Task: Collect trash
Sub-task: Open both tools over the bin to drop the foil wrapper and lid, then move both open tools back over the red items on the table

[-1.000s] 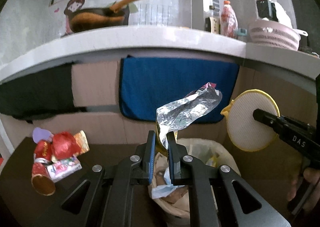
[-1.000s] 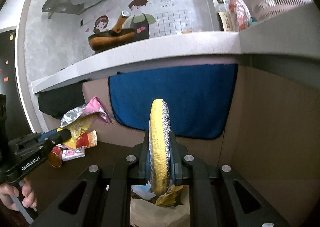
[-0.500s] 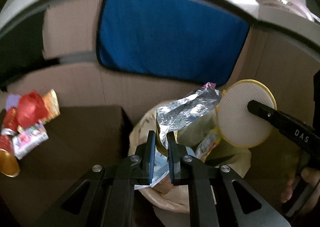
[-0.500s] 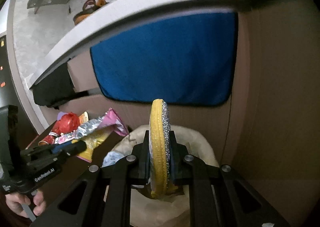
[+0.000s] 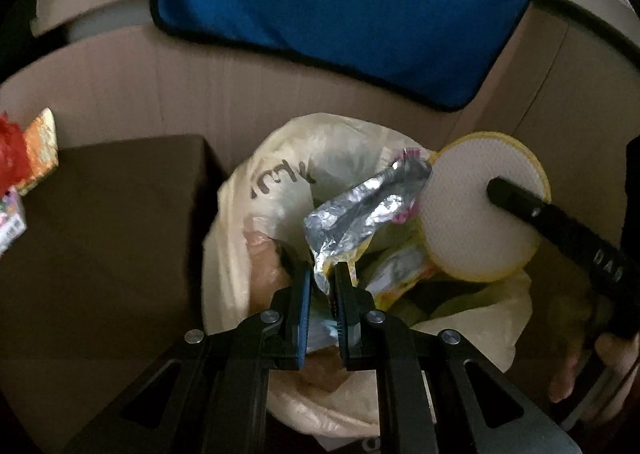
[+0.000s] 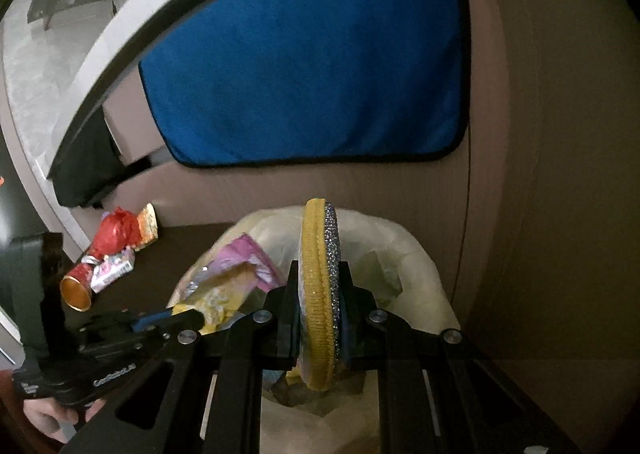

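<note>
My left gripper (image 5: 322, 274) is shut on a silver foil snack wrapper (image 5: 360, 209) and holds it over the open mouth of a pale plastic trash bag (image 5: 280, 173). My right gripper (image 6: 320, 274) is shut on a round yellow scouring pad (image 6: 318, 294), edge-on, over the same bag (image 6: 412, 254). The pad also shows in the left wrist view (image 5: 476, 205), touching the wrapper's tip. The wrapper, pink and yellow outside, shows in the right wrist view (image 6: 236, 278). The bag holds other wrappers (image 5: 400, 274).
More trash lies on the dark brown table (image 6: 132, 286) to the left: a red foil wrapper (image 6: 116, 232), a gold-rimmed cup (image 6: 76, 292), small packets (image 6: 114, 268). A blue towel (image 6: 312, 73) hangs on the beige wall behind the bag.
Both grippers have tilted down and come lower over the trash bag, each keeping hold of its item. The counter top has left view.
</note>
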